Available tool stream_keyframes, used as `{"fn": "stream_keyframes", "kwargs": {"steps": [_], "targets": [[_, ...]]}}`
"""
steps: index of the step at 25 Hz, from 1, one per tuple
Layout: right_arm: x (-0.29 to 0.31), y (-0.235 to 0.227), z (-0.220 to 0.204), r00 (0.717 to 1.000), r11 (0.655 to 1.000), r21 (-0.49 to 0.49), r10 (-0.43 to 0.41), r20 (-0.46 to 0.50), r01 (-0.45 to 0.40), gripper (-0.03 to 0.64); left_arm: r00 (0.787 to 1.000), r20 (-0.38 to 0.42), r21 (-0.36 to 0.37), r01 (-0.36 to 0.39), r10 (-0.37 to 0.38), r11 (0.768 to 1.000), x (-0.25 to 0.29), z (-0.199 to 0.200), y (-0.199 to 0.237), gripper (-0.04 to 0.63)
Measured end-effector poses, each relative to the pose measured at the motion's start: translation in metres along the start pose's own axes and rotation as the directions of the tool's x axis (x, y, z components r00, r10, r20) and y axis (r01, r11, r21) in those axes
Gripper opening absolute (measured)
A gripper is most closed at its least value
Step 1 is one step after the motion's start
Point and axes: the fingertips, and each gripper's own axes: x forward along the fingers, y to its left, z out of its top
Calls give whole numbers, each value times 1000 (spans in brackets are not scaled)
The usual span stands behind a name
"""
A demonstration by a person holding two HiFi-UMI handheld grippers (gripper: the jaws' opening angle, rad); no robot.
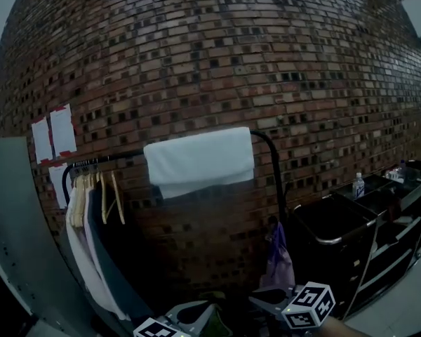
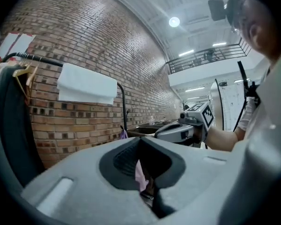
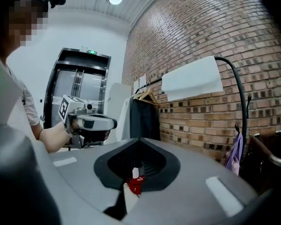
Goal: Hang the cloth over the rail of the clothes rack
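Across the middle of the head view, we see the white cloth [image 1: 200, 161] already draped over the rail [image 1: 126, 154] of the clothes rack (so nothing seems left), our left gripper [image 2: 147, 182] and right gripper [image 3: 131, 182] low at the bottom edge, jaws pressed together, empty.

cloth [image 1: 200, 161]: white fabric, soft, matt
rail [image 1: 105, 159]: dark metal tube, smooth, faint sheen
wall [image 1: 217, 48]: brick, rough, matt
hangers [image 1: 114, 196]: pale wood, smooth
sheets [image 1: 55, 132]: white paper, flat, matt
garments [image 1: 91, 258]: cloth, white and dark, matt
cart [image 1: 337, 241]: dark body, shiny metal rim
bottle [image 1: 358, 185]: clear plastic
left gripper [image 2: 141, 146]: grey plastic, matt, with dark ribbed inner faces
right gripper [image 3: 139, 146]: grey plastic, matt, with dark ribbed inner faces
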Motion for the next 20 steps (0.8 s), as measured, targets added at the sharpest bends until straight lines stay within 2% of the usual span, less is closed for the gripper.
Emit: {"fn": "stream_keyframes", "kwargs": {"steps": [4,10,15,20], "targets": [[-31,75,-13,1000,1000,29,10,8,-10,-5,1000,-16,-35,10,-11,999,-57,-18,-49,0],[-72,144,-20,1000,1000,10,11,12,-11,-2,999,-38,-77,28,-31,997,-130,-37,-114,0],[-106,175,-14,1000,1000,-12,22,1,-22,1,998,-48,-91,31,-35,995,-150,-29,-147,0],[-126,184,-18,1000,1000,-5,20,4,-20,1,998,-40,-100,44,-48,994,-152,-27,-176,0]]}}
